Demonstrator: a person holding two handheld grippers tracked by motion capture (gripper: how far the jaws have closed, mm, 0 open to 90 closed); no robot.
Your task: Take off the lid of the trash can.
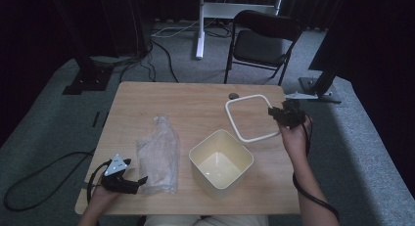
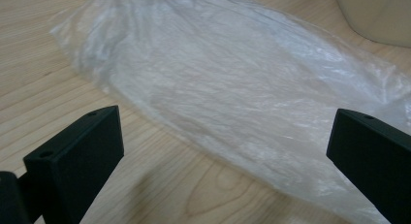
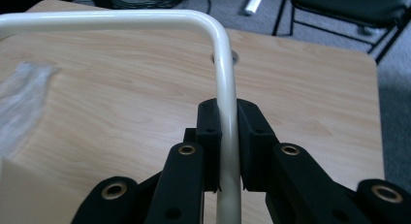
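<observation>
From above, the right gripper [image 1: 281, 113] held the white frame [image 1: 246, 100] beside the cream bin [image 1: 221, 163]. Its own view showed jaws clamped on the frame's bar [image 3: 228, 112]. The left gripper's [image 2: 228, 151] jaws stood apart over the plastic bag [image 2: 218, 83].

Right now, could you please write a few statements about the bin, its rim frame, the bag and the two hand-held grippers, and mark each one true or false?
1. The right hand-held gripper is shut on the white square rim frame. True.
2. The white square rim frame sits on top of the cream square plastic bin. False: it is off the bin, over the light wooden table beyond it.
3. The left hand-held gripper is open, with the clear crumpled plastic bag lying ahead of it. True.
4. The clear plastic bag lines the bin. False: it lies flat on the table beside the bin.
5. The bin lies on its side. False: it stands upright, mouth up.
</observation>
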